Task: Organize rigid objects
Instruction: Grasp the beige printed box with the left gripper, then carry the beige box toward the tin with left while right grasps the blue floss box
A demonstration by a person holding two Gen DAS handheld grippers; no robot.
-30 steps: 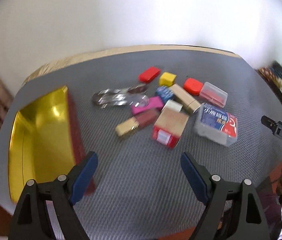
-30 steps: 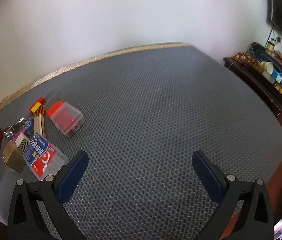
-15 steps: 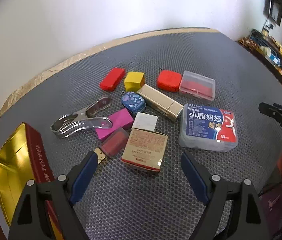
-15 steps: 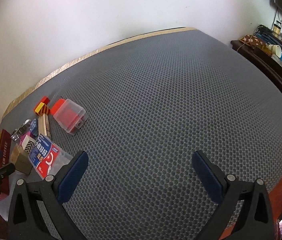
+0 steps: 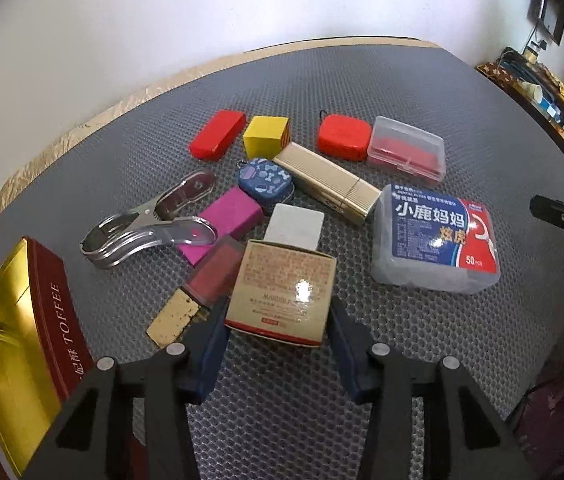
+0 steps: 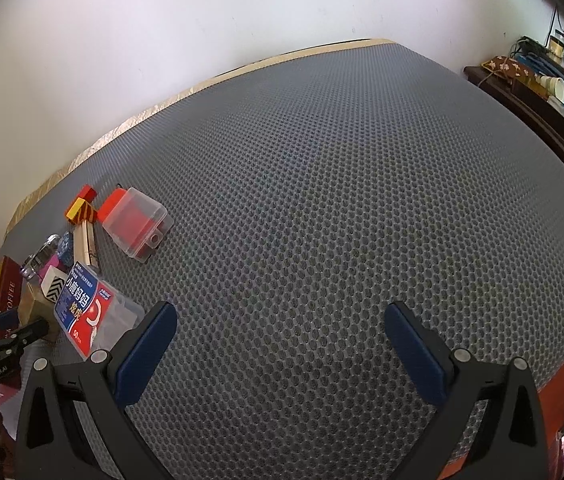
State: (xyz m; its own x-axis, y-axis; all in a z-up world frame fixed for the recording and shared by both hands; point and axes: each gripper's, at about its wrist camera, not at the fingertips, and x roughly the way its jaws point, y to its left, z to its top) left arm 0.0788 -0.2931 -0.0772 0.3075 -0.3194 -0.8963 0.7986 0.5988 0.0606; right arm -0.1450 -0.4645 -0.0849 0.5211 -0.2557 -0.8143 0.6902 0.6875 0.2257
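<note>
Risk: my left gripper point(image 5: 277, 344), jaws narrowed beside the beige cardboard box point(image 5: 282, 290) without a confirmed grip, may nudge the adjacent red-capped gold tube point(image 5: 197, 292); right gripper point(image 6: 279, 344) gapes empty.

Yellow cube point(image 5: 265, 137), grey honeycomb mat point(image 6: 322, 208)

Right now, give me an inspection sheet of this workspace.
Surface: grey honeycomb mat, bare on the right side.
Job's things: beige carton between the pads of the left tool; open toffee tin at the left; floss pick box, gold case, metal clip and small blocks clustered.
Clutter: nothing seen.
Grippers: left tool closing around the carton, contact unclear; right tool open, over bare mat.
Cables: some on the side shelf.
Surroundings: white wall.
</note>
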